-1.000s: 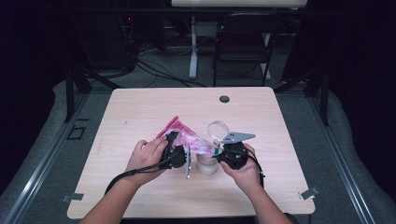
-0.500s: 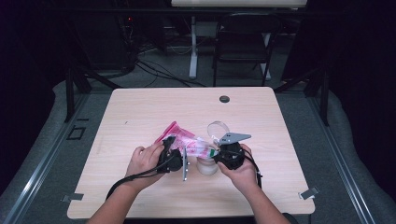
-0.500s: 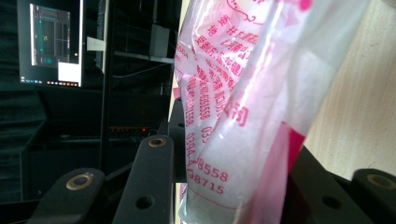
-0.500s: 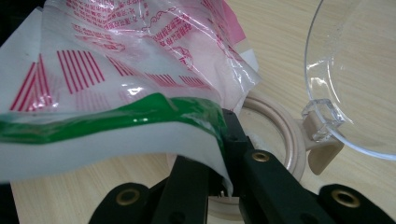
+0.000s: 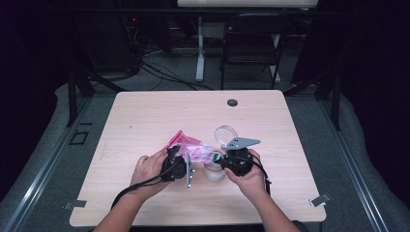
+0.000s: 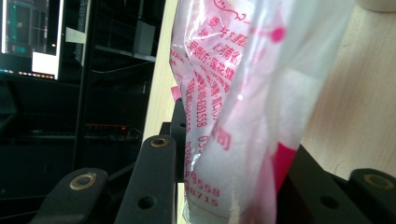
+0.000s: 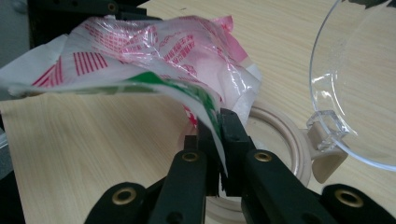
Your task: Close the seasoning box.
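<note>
- Hands come in from the bottom of the high view, each holding a black gripper over the near middle of the wooden table (image 5: 145, 121).
- Left gripper (image 5: 180, 164) has its jaws pressed together on one end of a pink-and-clear plastic bag (image 5: 189, 146); in the left gripper view the bag (image 6: 243, 107), printed with red characters and numbers, stands up between the two black jaws and holds a white content.
- Right gripper (image 5: 227, 162) is clamped on the bag's other edge; the right gripper view has its jaws together on a thin fold of the plastic (image 7: 154, 70), where a green stripe runs along the edge.
- Bag hangs stretched between the two grippers, lifted just above the tabletop.
- Small cream-coloured round container (image 7: 280, 140) sits on the table directly under the right gripper's jaws, its opening facing up.
- Clear hinged lid (image 7: 359, 79) is joined to the container's rim and stands open, tilted back.
- Small dark round disc (image 5: 232, 102) lies near the far edge of the table, well apart from the grippers.
- Black folding chair (image 5: 251, 43) stands on the floor beyond the table.
</note>
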A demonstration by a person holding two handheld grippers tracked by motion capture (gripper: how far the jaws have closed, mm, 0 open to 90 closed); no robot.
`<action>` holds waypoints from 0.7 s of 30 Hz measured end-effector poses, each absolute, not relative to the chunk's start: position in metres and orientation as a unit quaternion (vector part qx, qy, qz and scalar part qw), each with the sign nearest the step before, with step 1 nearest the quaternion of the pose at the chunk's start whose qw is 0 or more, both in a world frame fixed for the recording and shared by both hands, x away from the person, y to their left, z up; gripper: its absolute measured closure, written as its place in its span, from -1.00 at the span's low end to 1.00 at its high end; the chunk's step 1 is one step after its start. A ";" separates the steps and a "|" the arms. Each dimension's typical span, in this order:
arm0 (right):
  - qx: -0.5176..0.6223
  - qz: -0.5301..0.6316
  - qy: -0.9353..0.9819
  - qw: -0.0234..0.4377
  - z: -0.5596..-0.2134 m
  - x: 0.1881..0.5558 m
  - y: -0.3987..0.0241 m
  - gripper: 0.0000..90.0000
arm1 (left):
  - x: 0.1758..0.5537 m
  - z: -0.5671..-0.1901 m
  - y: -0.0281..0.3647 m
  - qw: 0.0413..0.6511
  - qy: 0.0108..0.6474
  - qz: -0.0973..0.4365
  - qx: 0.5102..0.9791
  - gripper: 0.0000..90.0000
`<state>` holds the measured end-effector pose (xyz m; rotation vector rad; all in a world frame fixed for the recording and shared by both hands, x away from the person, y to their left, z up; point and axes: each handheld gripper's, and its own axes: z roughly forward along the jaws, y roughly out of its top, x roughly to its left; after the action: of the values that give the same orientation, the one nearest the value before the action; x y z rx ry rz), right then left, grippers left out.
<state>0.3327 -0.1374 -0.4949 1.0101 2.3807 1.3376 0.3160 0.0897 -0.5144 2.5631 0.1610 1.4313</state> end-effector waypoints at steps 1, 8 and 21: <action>0.343 0.459 0.811 0.115 -0.495 0.333 -0.138 0.94 | 0.316 -0.515 0.090 0.104 0.057 0.482 0.868 0.63; 0.341 0.472 0.805 0.113 -0.494 0.333 -0.137 0.61 | 0.318 -0.522 0.093 0.120 0.076 0.463 0.875 0.63; 0.336 0.478 0.804 0.114 -0.496 0.334 -0.134 0.22 | 0.322 -0.537 0.099 0.170 0.129 0.413 0.885 0.66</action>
<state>0.3336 -0.1337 -0.4957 0.9851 2.3575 1.4008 0.3221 0.0994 -0.5370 2.5159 0.3677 1.1734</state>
